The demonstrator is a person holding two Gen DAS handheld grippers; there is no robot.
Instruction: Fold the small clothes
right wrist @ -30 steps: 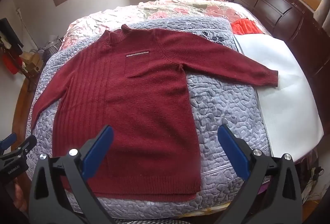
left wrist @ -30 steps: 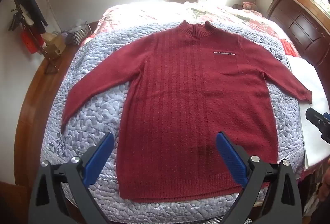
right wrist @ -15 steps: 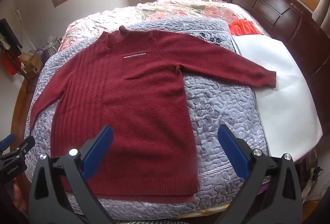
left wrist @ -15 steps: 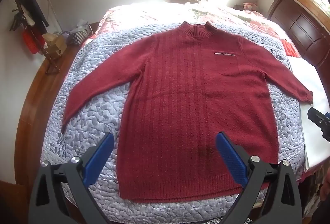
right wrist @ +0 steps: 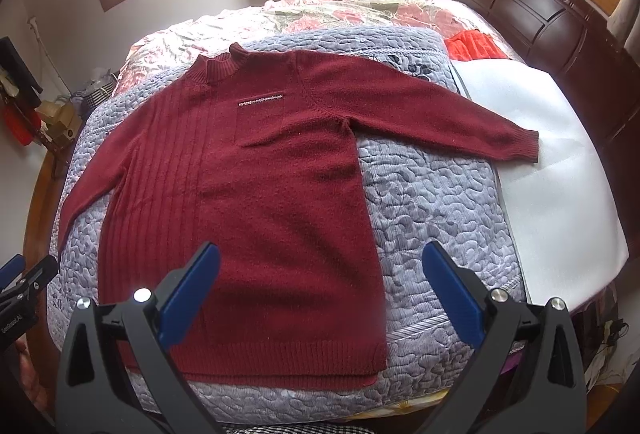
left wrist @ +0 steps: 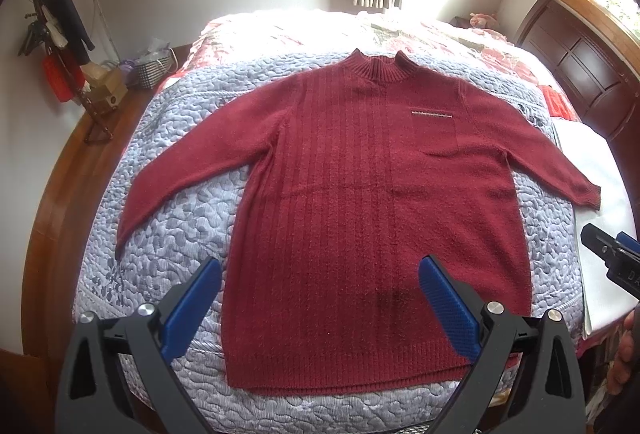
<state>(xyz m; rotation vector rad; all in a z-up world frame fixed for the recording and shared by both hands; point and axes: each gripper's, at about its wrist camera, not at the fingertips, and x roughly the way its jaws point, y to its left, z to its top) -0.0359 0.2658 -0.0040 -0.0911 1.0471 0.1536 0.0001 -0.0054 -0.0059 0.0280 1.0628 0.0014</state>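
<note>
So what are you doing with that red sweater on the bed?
A person is about to fold it. The red sweater lies flat and face up on the grey quilt, both sleeves spread out. The left claw and the right claw are both open, above the sweater's bottom end, holding nothing. No fold has been made yet.

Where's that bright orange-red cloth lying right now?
In the right wrist view, the orange-red cloth lies at the far right of the bed, just beyond the white sheet and beside the dark wooden headboard.
</note>
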